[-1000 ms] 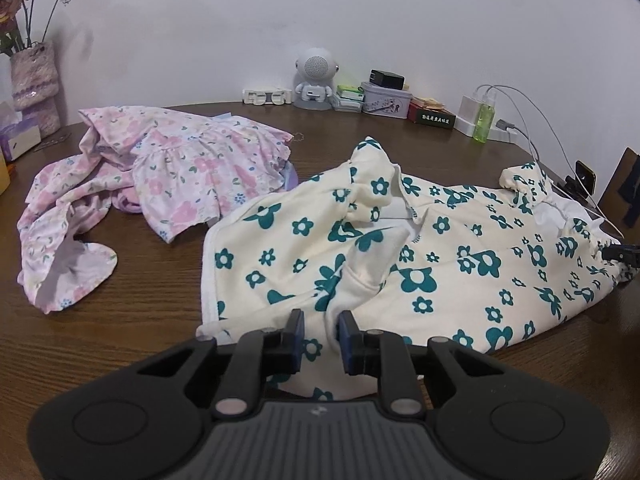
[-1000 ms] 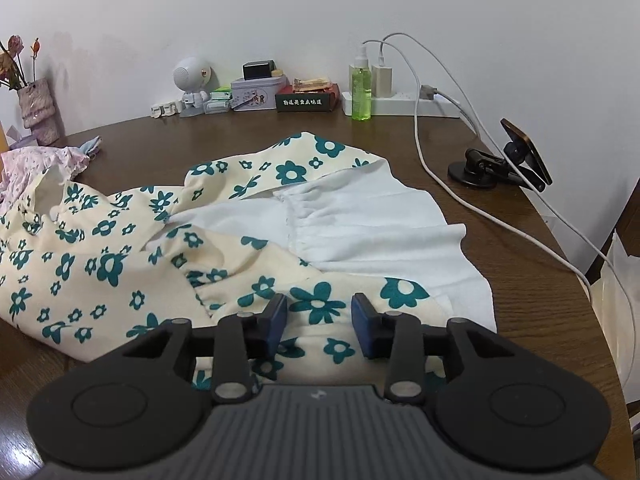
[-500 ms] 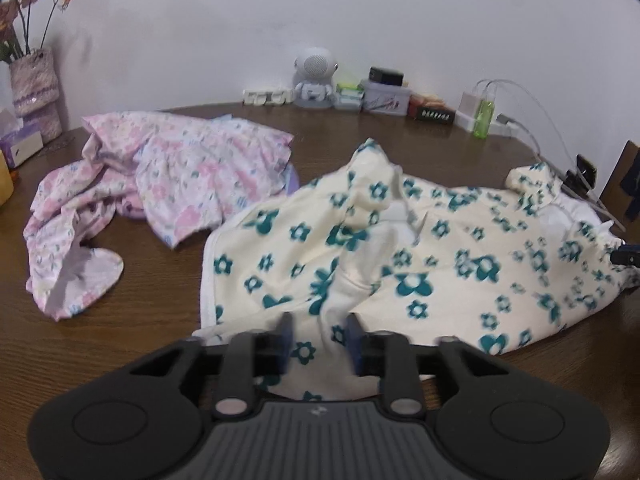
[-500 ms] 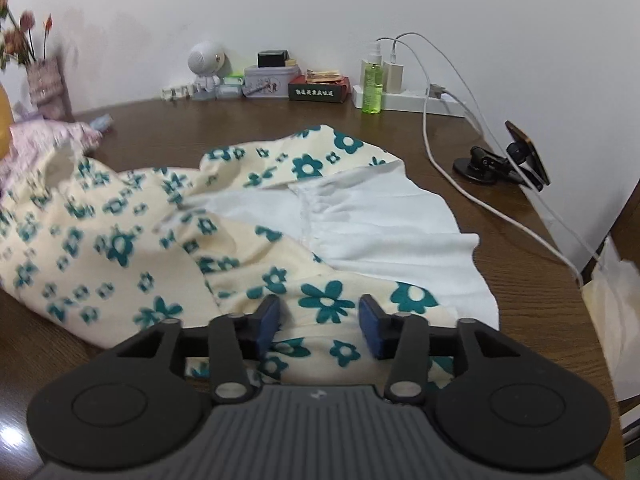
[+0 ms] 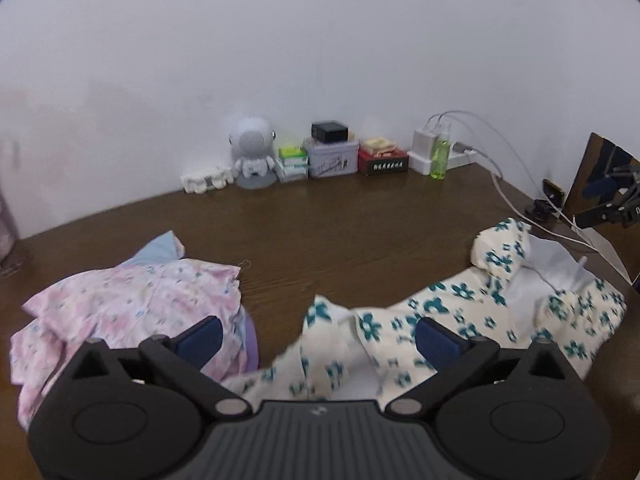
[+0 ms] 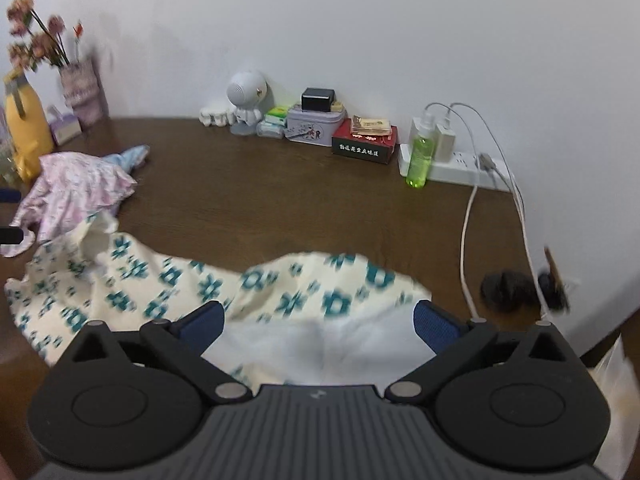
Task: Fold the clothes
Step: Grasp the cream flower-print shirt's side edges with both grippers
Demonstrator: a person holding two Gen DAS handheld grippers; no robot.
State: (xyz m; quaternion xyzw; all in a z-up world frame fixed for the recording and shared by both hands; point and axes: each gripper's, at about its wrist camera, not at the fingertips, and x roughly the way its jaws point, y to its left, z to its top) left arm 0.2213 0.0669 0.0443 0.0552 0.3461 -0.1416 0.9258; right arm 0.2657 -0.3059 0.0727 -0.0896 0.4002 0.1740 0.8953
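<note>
A cream garment with teal flowers (image 5: 460,320) lies crumpled on the brown table (image 5: 340,232); it also shows in the right wrist view (image 6: 240,292), with its white lining (image 6: 320,344) near the camera. My left gripper (image 5: 318,338) is open and empty, above the garment's left end. My right gripper (image 6: 318,322) is open and empty, above the white lining. A pink floral garment (image 5: 132,304) lies to the left; it also shows in the right wrist view (image 6: 76,188).
Along the wall stand a white robot figure (image 5: 253,152), a tin (image 5: 332,156), a red box (image 5: 382,160), a green bottle (image 6: 420,156) and a power strip (image 6: 460,164) with cables. A phone clamp (image 6: 520,284) sits at the right edge. A vase (image 6: 82,92) and yellow bottle (image 6: 26,124) stand far left.
Both grippers opened and let go of the flowered garment, which dropped onto the table. Both grippers rose and tilted up, so more wall shows.
</note>
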